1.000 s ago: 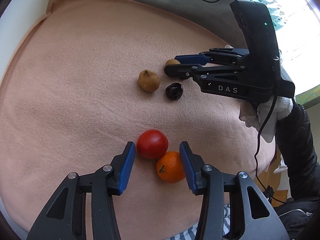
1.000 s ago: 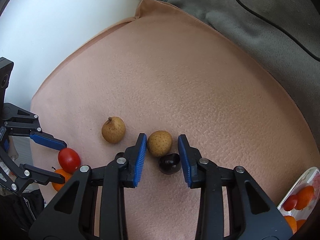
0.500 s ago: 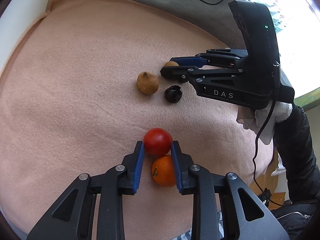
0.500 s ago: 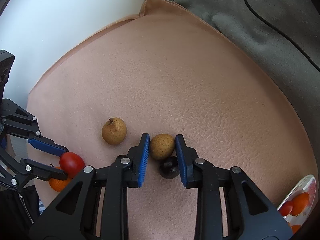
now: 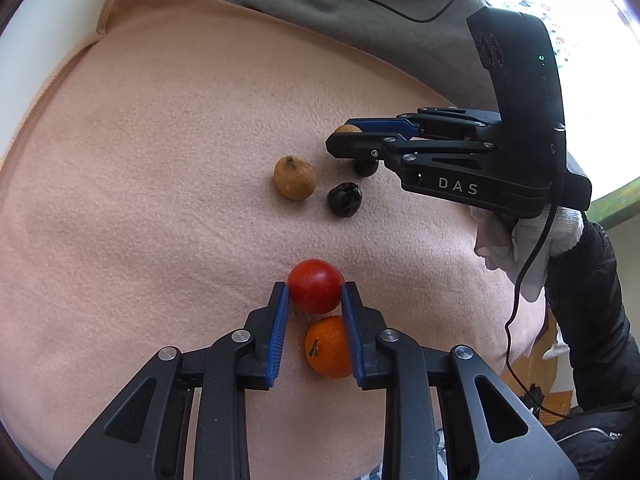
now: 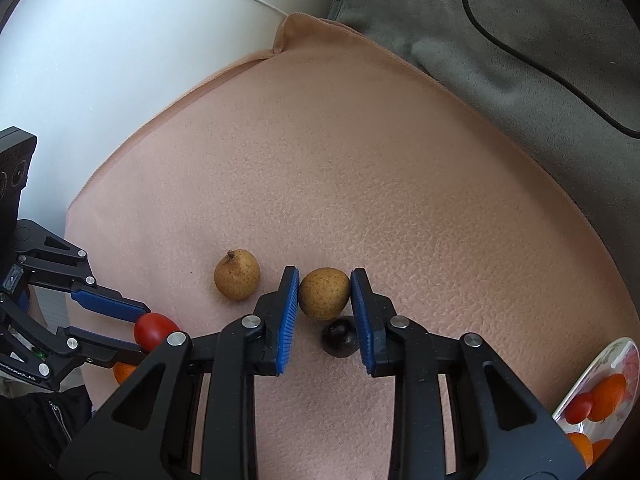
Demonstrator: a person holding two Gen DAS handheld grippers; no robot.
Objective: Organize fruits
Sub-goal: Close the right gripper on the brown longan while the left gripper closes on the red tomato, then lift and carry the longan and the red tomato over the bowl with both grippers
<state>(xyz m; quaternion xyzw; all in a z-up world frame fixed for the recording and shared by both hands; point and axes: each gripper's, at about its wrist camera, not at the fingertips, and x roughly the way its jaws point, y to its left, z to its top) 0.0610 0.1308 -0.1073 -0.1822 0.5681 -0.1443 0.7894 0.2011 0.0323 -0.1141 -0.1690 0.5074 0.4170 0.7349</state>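
Note:
My left gripper [image 5: 315,296] is shut on a red tomato [image 5: 315,286] on the pink cloth; an orange [image 5: 328,347] lies just below it between the fingers. My right gripper [image 6: 325,286] is shut on a brown pear-like fruit [image 6: 324,293], with a dark plum [image 6: 339,337] right behind it. A second brown fruit [image 6: 237,274] lies free to the left, also in the left wrist view [image 5: 295,177]. The right gripper [image 5: 352,140] shows in the left wrist view, with a dark plum [image 5: 345,199] near it. The left gripper [image 6: 140,328] shows in the right wrist view, holding the tomato [image 6: 154,330].
The pink cloth [image 6: 360,160] covers a cushion-like surface, with grey fabric [image 6: 520,20] and a black cable beyond it. A plate [image 6: 592,380] with oranges and tomatoes sits at the lower right edge of the right wrist view. A white surface [image 6: 100,40] lies to the left.
Both grippers have closed: the left one onto the red tomato, the right one onto the brown fruit. Both were open around the fruit a second ago.

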